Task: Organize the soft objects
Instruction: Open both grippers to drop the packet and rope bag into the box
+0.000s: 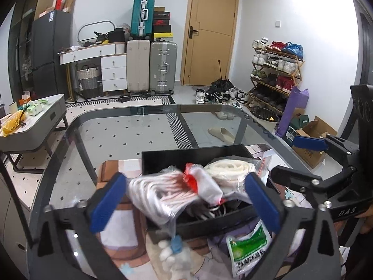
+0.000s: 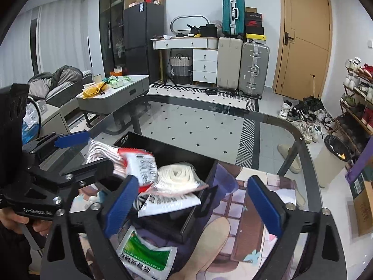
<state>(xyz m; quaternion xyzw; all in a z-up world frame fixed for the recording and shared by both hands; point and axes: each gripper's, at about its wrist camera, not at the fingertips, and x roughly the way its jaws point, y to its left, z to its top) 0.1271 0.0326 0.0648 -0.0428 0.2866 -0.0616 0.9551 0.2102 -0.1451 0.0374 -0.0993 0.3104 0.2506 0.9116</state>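
Black box [image 2: 200, 163] crammed with bagged rope [image 1: 160, 193], green packet [image 2: 144, 256] beside

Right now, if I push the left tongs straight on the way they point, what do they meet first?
Most likely the clear bag of red-and-white cord, lying blurred between the open left tongs at the near edge of the black box. Depth is uncertain; the bag may already be touching the fingers.

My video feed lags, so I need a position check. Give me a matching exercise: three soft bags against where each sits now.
Things:
1. red-striped cord bag
2. cream roll bag
3. green packet

Places:
A. on the mat, outside the black box
B. inside the black box
C. between the open fingers of the left gripper

Pairs: 1-C, 2-B, 3-A
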